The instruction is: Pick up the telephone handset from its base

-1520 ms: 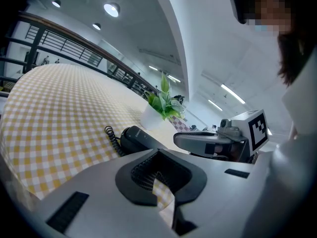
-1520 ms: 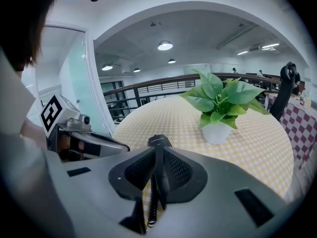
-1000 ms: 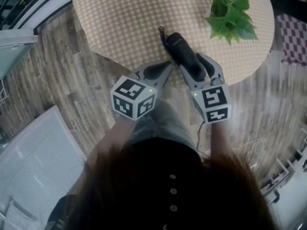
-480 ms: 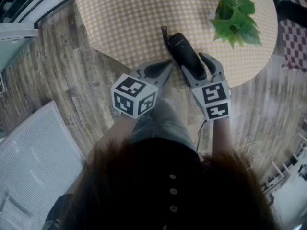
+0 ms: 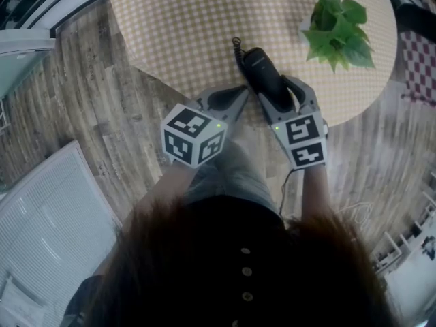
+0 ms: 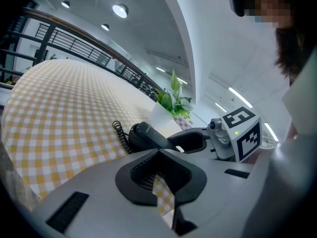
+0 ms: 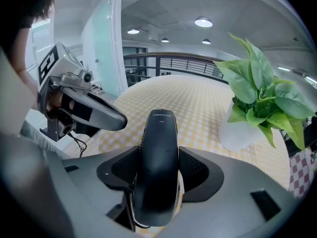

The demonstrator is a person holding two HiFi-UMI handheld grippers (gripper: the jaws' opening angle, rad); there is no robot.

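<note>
The round table [image 5: 191, 26], under its yellow checked cloth, is taking up the far part of the scene above the wooden floor [image 5: 102, 114]. At the table's near edge the left gripper [image 5: 240, 92] is hovering just over the rim. Its jaws are resting together at the tips and are holding nothing; only cloth is showing through the slit behind them. Just to its right, the black telephone handset [image 5: 262, 73] is lying lengthwise near that same near edge, with its coiled cord [image 5: 236, 46] curling off the far end toward the table's middle. The right gripper [image 5: 278, 90] is pointing steeply down over the handset's near end. Its jaws have just been opening and are now standing wide apart, with the handset between them and the pads flanking its sides closely rather than squeezing it. Farther right, toward the table's right edge, a leafy green plant [image 5: 337, 29] is sitting in a white pot [image 7: 242, 130], well apart from the handset.
</note>
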